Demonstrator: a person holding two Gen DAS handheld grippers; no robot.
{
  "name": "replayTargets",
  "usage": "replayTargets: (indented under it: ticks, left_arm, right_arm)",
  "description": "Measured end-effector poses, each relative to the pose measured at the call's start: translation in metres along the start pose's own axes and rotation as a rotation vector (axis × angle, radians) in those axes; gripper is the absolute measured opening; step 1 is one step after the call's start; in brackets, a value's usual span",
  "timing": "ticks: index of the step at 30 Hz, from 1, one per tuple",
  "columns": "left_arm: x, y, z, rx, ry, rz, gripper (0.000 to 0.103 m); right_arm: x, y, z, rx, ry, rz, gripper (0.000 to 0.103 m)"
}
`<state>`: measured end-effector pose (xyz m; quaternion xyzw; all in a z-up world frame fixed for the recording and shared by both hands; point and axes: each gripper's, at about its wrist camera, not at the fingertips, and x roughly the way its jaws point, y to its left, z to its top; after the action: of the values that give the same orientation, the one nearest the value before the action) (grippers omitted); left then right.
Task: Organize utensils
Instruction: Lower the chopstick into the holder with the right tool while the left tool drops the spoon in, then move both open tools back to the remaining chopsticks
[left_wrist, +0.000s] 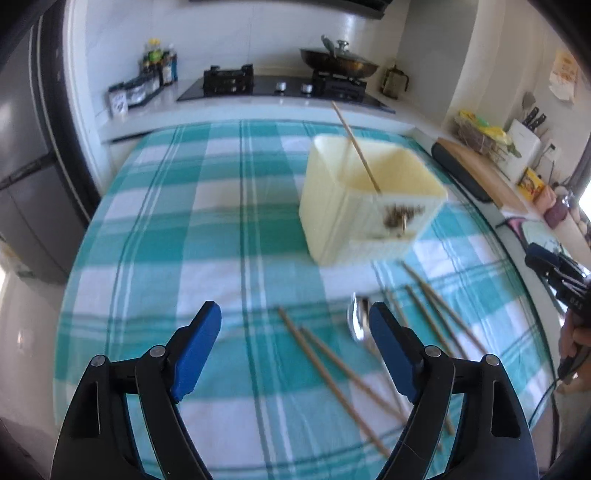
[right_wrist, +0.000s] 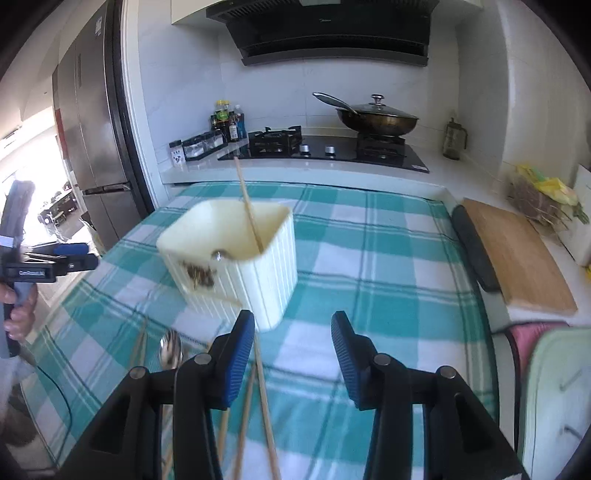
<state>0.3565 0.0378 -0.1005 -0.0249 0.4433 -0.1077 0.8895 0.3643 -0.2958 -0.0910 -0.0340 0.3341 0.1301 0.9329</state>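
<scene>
A cream ribbed utensil holder (left_wrist: 365, 206) (right_wrist: 236, 258) stands on the teal checked tablecloth (left_wrist: 221, 229) with one wooden chopstick (left_wrist: 356, 147) (right_wrist: 249, 210) leaning in it. Several loose chopsticks (left_wrist: 332, 369) (right_wrist: 264, 398) and a metal spoon (left_wrist: 359, 321) (right_wrist: 170, 350) lie on the cloth in front of it. My left gripper (left_wrist: 295, 347) is open and empty above the cloth, left of the spoon. My right gripper (right_wrist: 293, 354) is open and empty above the loose chopsticks, just in front of the holder.
A gas hob with a lidded wok (right_wrist: 376, 118) and sauce bottles (right_wrist: 227, 122) stand on the counter behind. A wooden cutting board (right_wrist: 517, 254) lies at the right. A fridge (right_wrist: 92, 129) stands at the left. A pink and green cushion (right_wrist: 554, 387) is at the right front.
</scene>
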Motion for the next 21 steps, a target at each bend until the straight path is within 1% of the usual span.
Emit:
replayTargets:
  ticks: [1,3,4,5,7,9,11,14,17,21]
  left_arm:
    - [-0.003,0.001,-0.023,-0.017,0.02,0.004,0.084]
    - [-0.006,0.002,-0.07,-0.067,0.053,0.035,0.084]
    - [-0.006,0.002,-0.086,-0.092,0.064,0.043,0.084]
    - [-0.006,0.001,-0.105,-0.124,0.075,0.041,0.084]
    - [-0.006,-0.004,-0.126,-0.168,0.082,0.013,0.084]
    - [-0.004,-0.013,-0.14,-0.183,0.081,-0.008,0.084]
    - [0.0,-0.022,-0.146,-0.178,0.085,-0.003,0.084]
    - [0.004,-0.032,-0.143,-0.149,0.08,-0.006,0.084]
    - [0.001,-0.035,-0.138,-0.135,0.053,0.013,0.084]
    - [-0.003,-0.032,-0.14,-0.153,0.043,0.019,0.085]
  right_arm:
    - [-0.01,-0.003,-0.019,0.014,-0.002,-0.025,0.044]
    - [-0.029,-0.006,-0.07,0.06,0.009,-0.076,0.044]
    - [-0.035,-0.007,-0.089,0.084,0.018,-0.1,0.044]
    - [-0.042,-0.008,-0.116,0.121,0.033,-0.131,0.044]
    - [-0.053,-0.008,-0.153,0.191,0.051,-0.146,0.044]
    - [-0.061,-0.006,-0.175,0.221,0.05,-0.144,0.044]
    - [-0.065,-0.002,-0.183,0.196,0.047,-0.151,0.044]
    - [-0.064,0.004,-0.182,0.153,0.047,-0.162,0.044]
    - [-0.062,0.006,-0.178,0.168,0.05,-0.145,0.044]
    - [-0.061,0.012,-0.173,0.126,0.048,-0.167,0.044]
